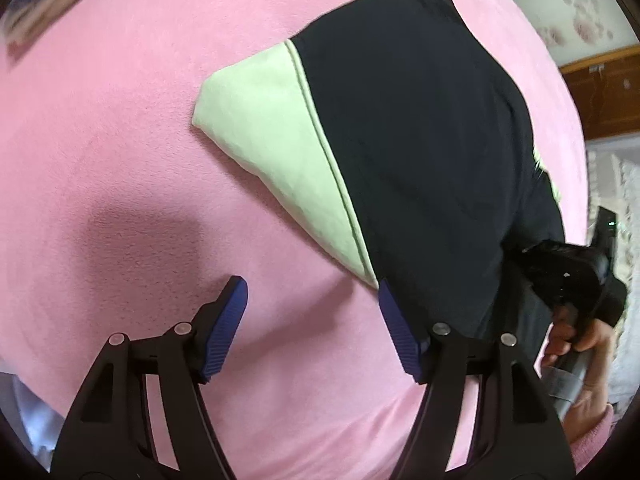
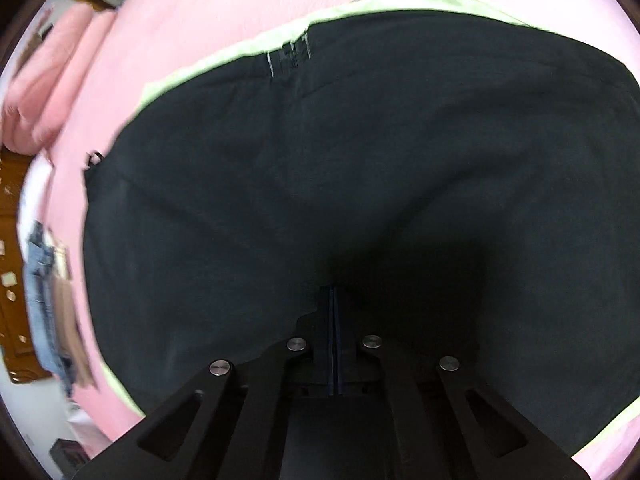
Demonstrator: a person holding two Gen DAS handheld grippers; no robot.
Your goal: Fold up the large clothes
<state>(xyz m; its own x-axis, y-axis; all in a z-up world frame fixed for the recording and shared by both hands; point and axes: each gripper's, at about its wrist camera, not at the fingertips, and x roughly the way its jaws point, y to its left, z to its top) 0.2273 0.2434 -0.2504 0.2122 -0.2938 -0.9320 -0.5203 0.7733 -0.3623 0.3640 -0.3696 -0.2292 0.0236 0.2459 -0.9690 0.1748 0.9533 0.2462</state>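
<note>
black garment [image 1: 420, 152] with pale green panel [image 1: 272, 140], folded, lying on pink bed cover. green panel juts out as blunt triangle at left side; green edge trims far hem. near black edge lifted, pinched. fabric mostly smooth, slight creases.

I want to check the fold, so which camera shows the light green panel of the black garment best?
Left wrist view: the light green fabric panel lies broad and unobstructed on the pink bedspread. Right wrist view shows only a thin green edge.

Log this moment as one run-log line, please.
left hand-held gripper: open, over pink cover | right hand-held gripper: shut on black-and-green garment | fold: underway
</note>
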